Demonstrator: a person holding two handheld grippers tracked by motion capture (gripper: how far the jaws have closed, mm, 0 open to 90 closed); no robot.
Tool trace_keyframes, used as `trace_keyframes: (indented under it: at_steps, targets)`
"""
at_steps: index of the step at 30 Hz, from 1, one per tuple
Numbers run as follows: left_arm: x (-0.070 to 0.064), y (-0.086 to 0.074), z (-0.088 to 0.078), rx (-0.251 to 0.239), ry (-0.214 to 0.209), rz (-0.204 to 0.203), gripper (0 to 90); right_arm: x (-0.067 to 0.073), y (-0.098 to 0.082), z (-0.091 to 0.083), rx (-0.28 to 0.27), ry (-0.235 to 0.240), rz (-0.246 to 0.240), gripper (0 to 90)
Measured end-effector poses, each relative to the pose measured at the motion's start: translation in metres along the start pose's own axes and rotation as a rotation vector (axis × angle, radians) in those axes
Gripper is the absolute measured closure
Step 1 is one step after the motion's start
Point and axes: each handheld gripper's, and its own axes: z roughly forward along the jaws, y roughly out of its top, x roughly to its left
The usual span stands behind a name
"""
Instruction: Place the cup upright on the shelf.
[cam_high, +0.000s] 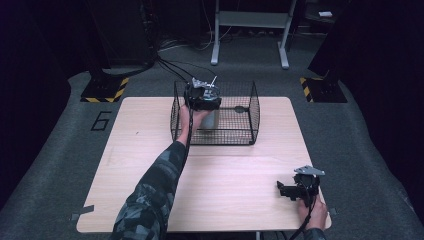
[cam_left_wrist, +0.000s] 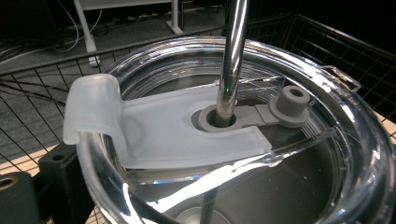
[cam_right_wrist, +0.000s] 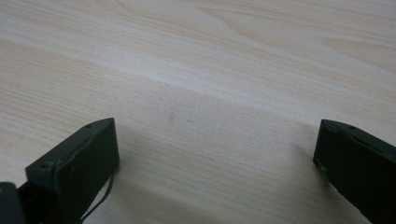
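Note:
A steel tumbler (cam_high: 212, 121) stands inside a black wire basket (cam_high: 252, 107) at the far middle of the table. My left gripper (cam_high: 202, 95) hangs right over it. In the left gripper view its clear lid (cam_left_wrist: 187, 140) with a frosted flap and a metal straw (cam_left_wrist: 232, 60) sit very close. One black finger (cam_left_wrist: 58, 165) presses against the tumbler's side; the other is hidden behind the lid. My right gripper (cam_high: 283, 189) rests on the table near the front right corner. It is open (cam_right_wrist: 215, 149) with only bare wood between its jaws.
The light wooden table (cam_high: 225, 175) has open room between the basket and the right gripper. The basket's wire walls (cam_left_wrist: 327, 42) rise around the tumbler. A camouflage sleeve (cam_high: 155, 190) reaches across the table's left middle. Cables and a metal frame (cam_high: 250, 30) lie beyond on the floor.

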Motion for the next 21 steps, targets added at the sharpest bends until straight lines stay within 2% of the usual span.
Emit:
trace_keyframes:
  at_steps: [8, 21]
  targets:
    - [-0.0012, -0.0029, 0.0038, 0.036, 0.000, -0.006, 3.4, 0.0002, 0.0001, 0.0000, 0.000, 0.000, 0.003, 0.0]
    - [-0.0021, -0.0068, 0.0081, 0.086, 0.004, 0.012, 3.3, 0.0002, 0.0000, 0.0000, -0.002, -0.001, 0.002, 0.0]
